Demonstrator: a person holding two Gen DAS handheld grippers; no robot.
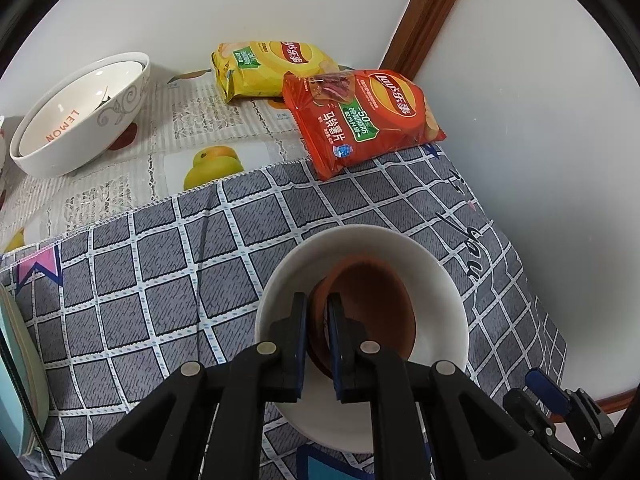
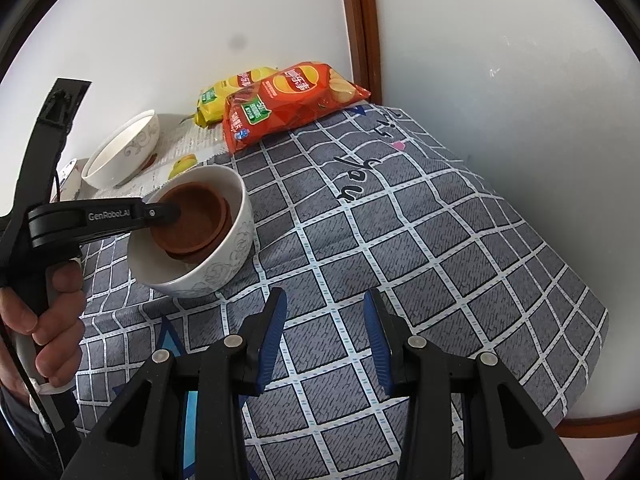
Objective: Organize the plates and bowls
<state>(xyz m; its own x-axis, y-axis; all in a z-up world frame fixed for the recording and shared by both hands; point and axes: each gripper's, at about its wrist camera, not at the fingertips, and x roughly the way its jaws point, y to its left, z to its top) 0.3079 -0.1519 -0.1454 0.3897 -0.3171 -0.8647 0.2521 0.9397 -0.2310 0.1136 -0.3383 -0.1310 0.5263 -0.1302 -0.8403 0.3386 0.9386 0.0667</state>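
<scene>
A brown bowl [image 1: 372,304] sits tilted inside a white bowl [image 1: 360,240] on the grey checked cloth [image 1: 160,280]. My left gripper [image 1: 316,304] is shut on the brown bowl's near rim. In the right wrist view the left gripper [image 2: 176,214] reaches in from the left into the white bowl [image 2: 228,256]. There the brown bowl [image 2: 188,216] seems to rest on a second brown one. My right gripper [image 2: 326,312] is open over the cloth, just right of and nearer than the white bowl, with nothing between its fingers.
Two nested white bowls [image 1: 80,112] marked LEMON stand at the far left on a fruit-print mat. A yellow chip bag [image 1: 268,68] and a red chip bag [image 1: 360,116] lie by the wall. Pale plates [image 1: 20,380] show at the left edge. A hand [image 2: 52,320] holds the left gripper's handle.
</scene>
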